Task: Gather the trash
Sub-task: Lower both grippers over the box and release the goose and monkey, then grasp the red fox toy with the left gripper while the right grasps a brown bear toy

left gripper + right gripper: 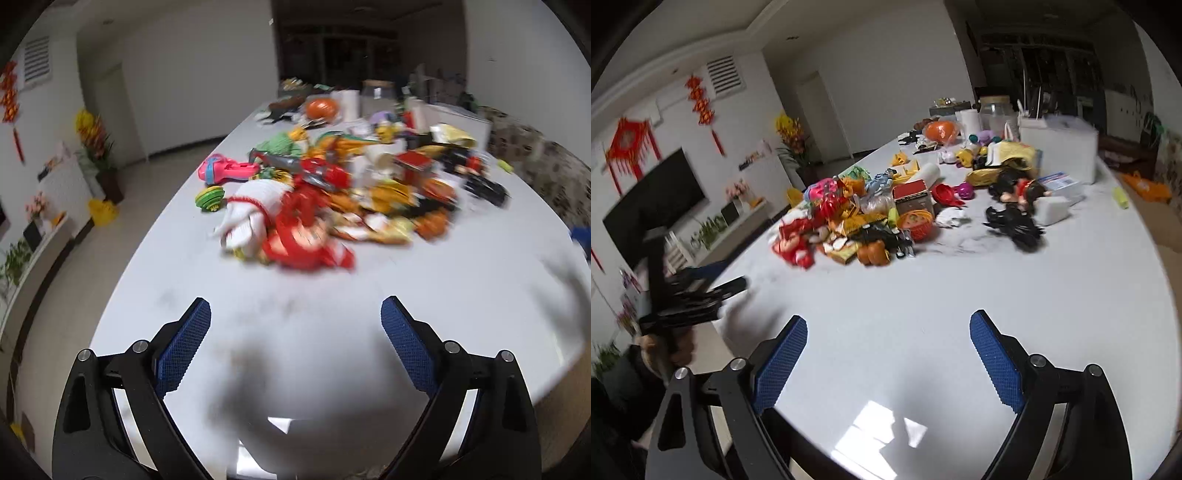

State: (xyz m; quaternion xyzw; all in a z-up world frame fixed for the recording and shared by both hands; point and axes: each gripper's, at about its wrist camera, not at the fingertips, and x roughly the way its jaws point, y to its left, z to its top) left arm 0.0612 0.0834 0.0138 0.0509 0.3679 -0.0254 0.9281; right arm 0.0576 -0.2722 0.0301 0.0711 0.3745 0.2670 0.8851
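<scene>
A blurred pile of wrappers, packets and toys lies in the middle of the white table (424,295), with a red wrapper (314,247) at its near edge. My left gripper (295,314) is open and empty, above the bare near part of the table, short of the pile. My right gripper (888,332) is open and empty over the near table (960,295). The pile (857,221) lies ahead of it, a red wrapper (792,243) nearest. The left gripper also shows in the right wrist view (701,291), at the table's left edge.
A pink toy (227,171), a green-yellow toy (210,197) and white gloves (251,214) lie left of the pile. A black toy (1015,221), a white box (1060,151), a jar (995,110) and an orange ball (940,131) stand farther back. A TV (653,206) hangs left.
</scene>
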